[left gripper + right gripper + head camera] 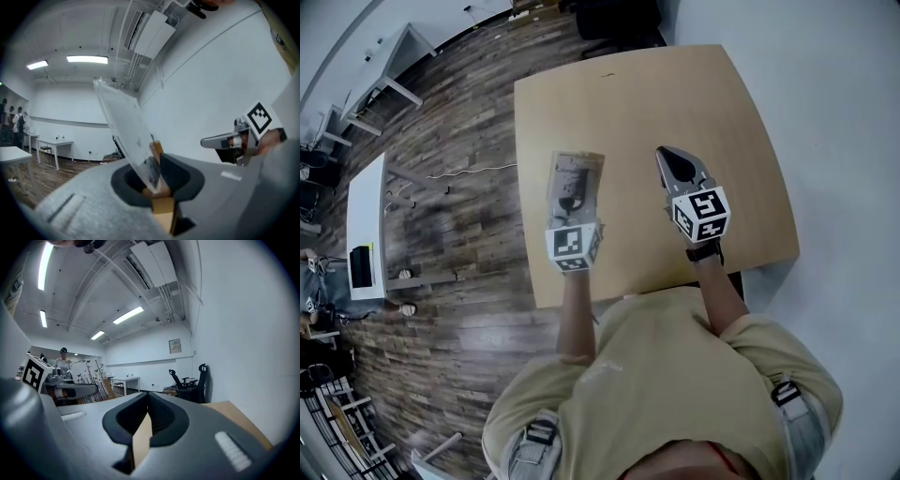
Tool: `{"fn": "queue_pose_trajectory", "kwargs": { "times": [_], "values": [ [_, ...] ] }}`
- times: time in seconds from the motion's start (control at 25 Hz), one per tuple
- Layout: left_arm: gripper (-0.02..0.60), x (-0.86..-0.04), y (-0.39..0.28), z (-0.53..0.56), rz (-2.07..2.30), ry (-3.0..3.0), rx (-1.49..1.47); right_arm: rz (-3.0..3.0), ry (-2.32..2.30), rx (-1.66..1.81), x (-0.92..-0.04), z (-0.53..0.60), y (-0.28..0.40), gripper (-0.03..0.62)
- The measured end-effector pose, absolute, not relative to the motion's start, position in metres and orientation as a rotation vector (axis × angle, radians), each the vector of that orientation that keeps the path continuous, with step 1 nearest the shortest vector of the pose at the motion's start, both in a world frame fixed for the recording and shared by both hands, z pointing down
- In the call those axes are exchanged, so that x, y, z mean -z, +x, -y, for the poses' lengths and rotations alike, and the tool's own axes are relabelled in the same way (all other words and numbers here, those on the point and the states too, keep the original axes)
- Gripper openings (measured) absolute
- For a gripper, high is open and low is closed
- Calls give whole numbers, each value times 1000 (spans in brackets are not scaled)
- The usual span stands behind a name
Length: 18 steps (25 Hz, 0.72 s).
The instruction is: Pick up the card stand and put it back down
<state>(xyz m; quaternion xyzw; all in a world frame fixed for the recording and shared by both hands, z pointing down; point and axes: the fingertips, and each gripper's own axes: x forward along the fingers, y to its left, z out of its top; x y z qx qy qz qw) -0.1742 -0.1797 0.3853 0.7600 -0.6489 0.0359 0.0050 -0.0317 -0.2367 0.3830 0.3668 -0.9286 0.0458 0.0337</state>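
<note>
The card stand (576,178), a clear panel holding a printed card in a small wooden base (157,151), is over the near left part of the light wooden table (637,94). My left gripper (575,203) is shut on its base, and the panel (123,124) leans up and to the left above the jaws. Whether the base touches the tabletop does not show. My right gripper (677,164) hovers beside it to the right, shut with nothing in it. In the right gripper view the jaws (148,403) meet and the stand (91,376) shows at the left.
The table ends close to a white wall on the right. Wood floor lies to the left, with a white bench (366,225) and white desks (394,66). Black office chairs (187,380) stand beyond the table. People (14,119) stand far off.
</note>
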Motion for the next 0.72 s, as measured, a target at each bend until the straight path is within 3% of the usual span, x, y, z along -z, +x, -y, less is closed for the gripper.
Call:
{"fn": "queue_pose_trajectory", "kwargs": {
  "times": [0.72],
  "values": [
    [57, -465, -101, 236, 1659, 2469, -301, 2734, 1281, -365, -444, 282, 34, 5]
  ]
}}
